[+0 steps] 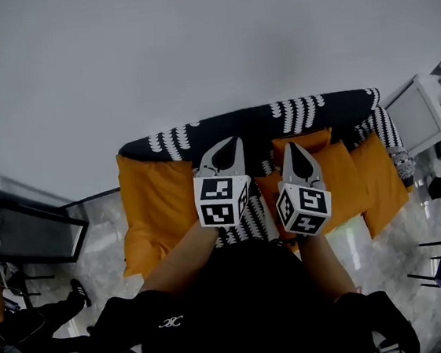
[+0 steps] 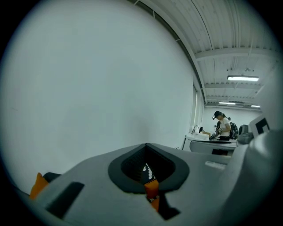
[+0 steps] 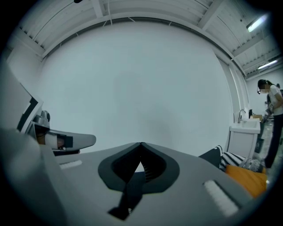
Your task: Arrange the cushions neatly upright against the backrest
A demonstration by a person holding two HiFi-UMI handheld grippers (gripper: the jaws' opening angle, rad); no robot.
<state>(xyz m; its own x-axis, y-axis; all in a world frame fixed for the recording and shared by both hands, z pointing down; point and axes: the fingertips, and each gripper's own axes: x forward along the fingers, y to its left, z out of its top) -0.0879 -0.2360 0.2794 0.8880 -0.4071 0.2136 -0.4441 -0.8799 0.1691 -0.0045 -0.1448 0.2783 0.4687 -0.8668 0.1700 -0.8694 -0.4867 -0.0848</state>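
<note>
The left gripper (image 1: 228, 149) and right gripper (image 1: 296, 155) were both closed and empty at frame centre, over the sofa (image 1: 222, 124). A large orange cushion (image 1: 155, 211) covered the sofa's left end, and smaller orange cushions (image 1: 343, 177) crowded its right edge. Bare wall (image 1: 190, 48) filled the upper frame.

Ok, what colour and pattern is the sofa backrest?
The sofa backrest is black with bands of white curved marks; the head view shows it best.

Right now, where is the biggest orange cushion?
The biggest orange cushion sits, in the head view, at the left end of the patterned sofa, left of the left gripper; the other orange cushions bunch toward the right end.
</note>
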